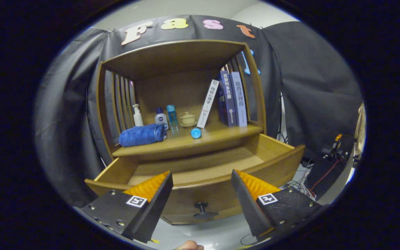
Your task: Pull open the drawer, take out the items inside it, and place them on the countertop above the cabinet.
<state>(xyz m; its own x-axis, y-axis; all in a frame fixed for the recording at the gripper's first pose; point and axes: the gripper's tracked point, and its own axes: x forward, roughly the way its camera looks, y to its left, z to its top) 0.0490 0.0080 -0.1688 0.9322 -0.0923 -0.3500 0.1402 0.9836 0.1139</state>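
**Drawer pulled out, jaws spread wide before it**

The jaws (201, 189) stand wide apart with nothing between them, held just in front of the drawer (200, 173). The drawer is pulled out from the wooden cabinet (181, 55); the part of its floor that can be seen is bare wood, and its front panel hides the nearer part. One dark knob (201, 208) sits on the drawer front, between the two fingers.

On the counter (186, 144) above the drawer, from left to right:
- one rolled blue towel (141, 134), lying at the front
- one white pump bottle (137, 116) behind it
- one small white bottle with a blue cap (160, 118)
- one slim clear blue bottle (172, 117)
- one pale lidded cup (188, 119) on a saucer
- one small blue round thing (196, 133) near the front edge
- one white book (208, 103) leaning to the right
- three upright books (233, 99), bluish

The cabinet has slatted sides and a roof over the counter. Black cloth hangs behind and on both sides. To the right, cables (300, 187) lie on the pale floor (217, 234) beside dark equipment.
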